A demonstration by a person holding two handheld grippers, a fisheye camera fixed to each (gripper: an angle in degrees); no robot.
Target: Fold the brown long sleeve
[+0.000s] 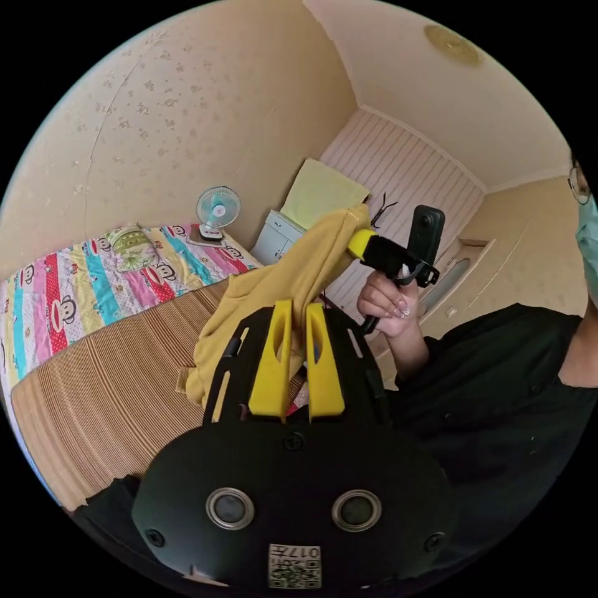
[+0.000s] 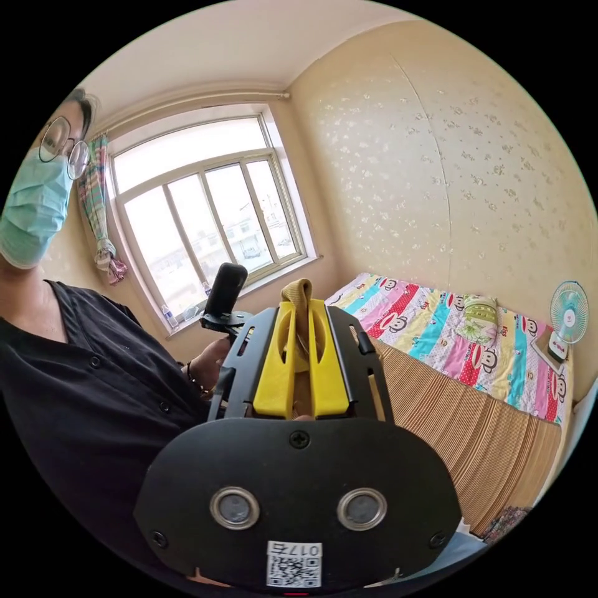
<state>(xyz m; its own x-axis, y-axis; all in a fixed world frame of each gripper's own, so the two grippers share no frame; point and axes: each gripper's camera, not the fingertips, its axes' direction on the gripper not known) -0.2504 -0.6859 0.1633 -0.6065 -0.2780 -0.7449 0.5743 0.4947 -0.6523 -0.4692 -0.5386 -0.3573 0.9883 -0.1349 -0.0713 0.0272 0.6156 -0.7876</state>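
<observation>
fan point(image 1: 217, 212) on bed point(image 1: 112, 374) (far end), pillow point(image 1: 131, 248) beside

We see a bedroom w/ cream floral-speckled wallpaper point(image 2: 436, 156) and a plain ceiling w/ a round medallion point(image 1: 451, 42). The bed point(image 1: 93, 386) has a striped straw mat, a bright cartoon-print sheet point(image 2: 436, 336) along the wall side, a green patterned pillow point(image 1: 131, 246) and a small fan point(image 1: 217, 212) on it. A big multi-pane window point(image 2: 205, 218) lets in strong daylight, w/ a tied-back curtain point(image 2: 99, 205) at one side; elsewhere there's a white panelled wall point(image 1: 398, 180) and a pale cabinet point(image 1: 277, 237).
</observation>
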